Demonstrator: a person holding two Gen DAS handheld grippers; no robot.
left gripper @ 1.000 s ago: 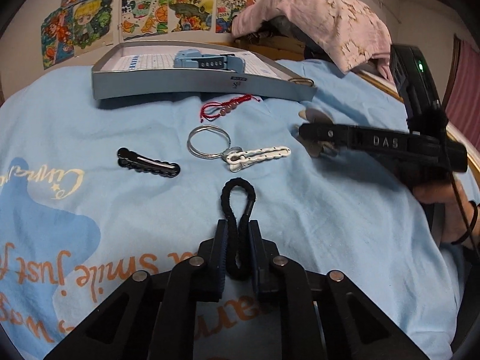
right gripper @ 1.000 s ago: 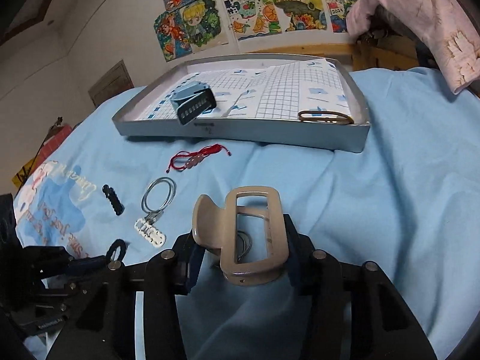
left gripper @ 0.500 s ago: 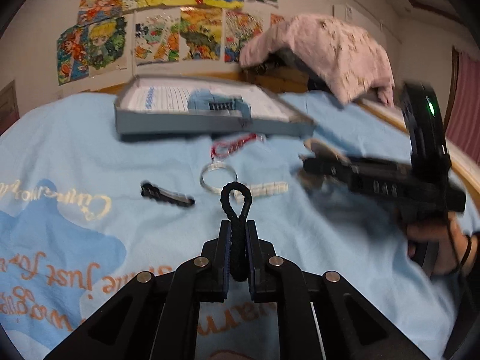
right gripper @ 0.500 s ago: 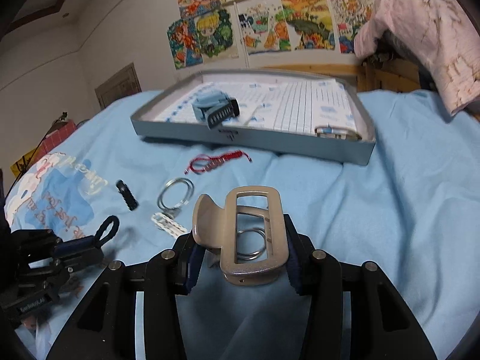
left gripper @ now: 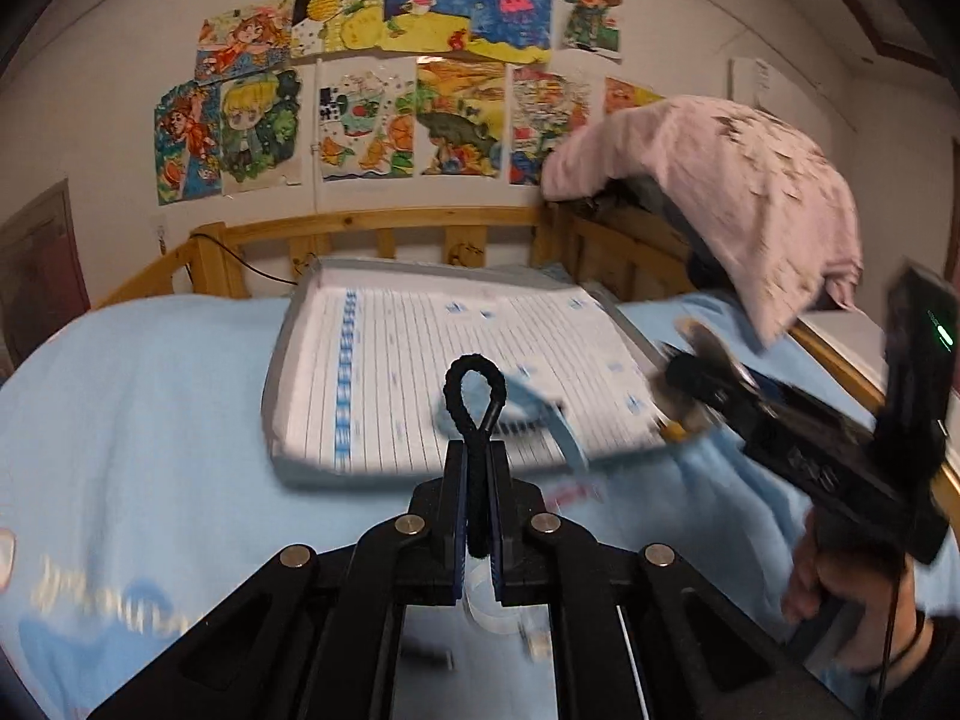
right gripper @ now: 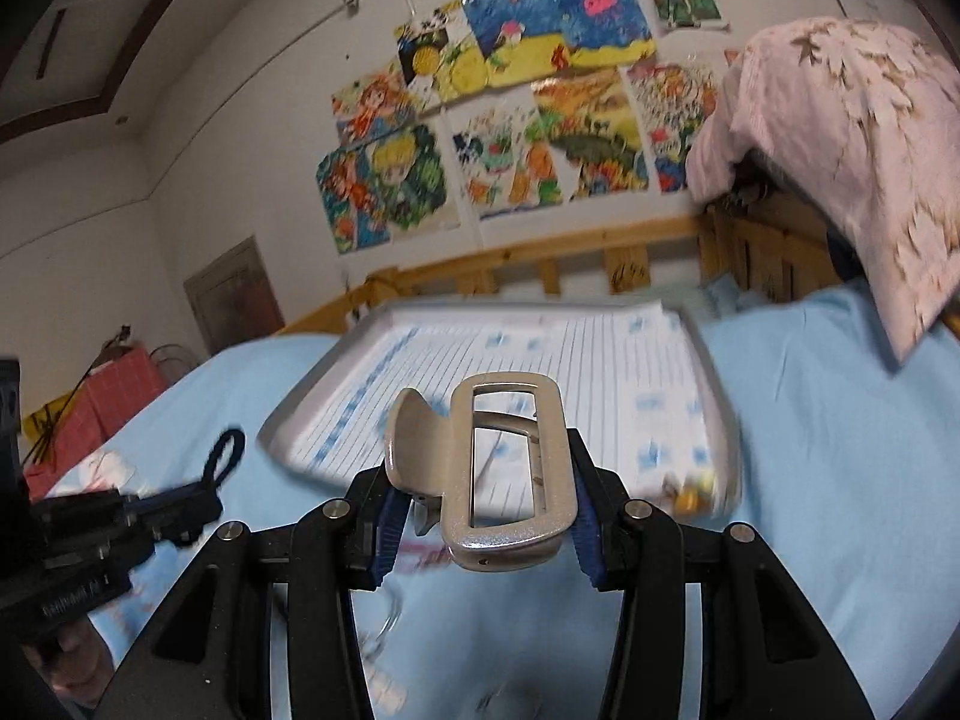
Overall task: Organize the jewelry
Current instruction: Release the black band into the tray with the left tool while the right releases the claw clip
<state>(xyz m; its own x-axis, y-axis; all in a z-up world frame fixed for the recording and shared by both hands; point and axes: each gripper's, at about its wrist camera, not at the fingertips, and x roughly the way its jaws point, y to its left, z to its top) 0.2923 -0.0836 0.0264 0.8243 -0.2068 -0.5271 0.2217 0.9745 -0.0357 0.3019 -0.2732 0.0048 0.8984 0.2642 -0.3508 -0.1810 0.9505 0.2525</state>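
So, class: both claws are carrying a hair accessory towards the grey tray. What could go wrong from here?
1. The left claw pinches only the lower part of the black hair tie; the soft loop could slip out on the way.
2. The right claw grips the beige hair clip by its sides, so it might twist or pop free.
3. Both claws near the grey tray together and could collide, or land on the blue clip already inside.

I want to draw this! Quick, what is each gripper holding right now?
Left gripper: shut on the black hair tie.
Right gripper: shut on the beige claw clip.
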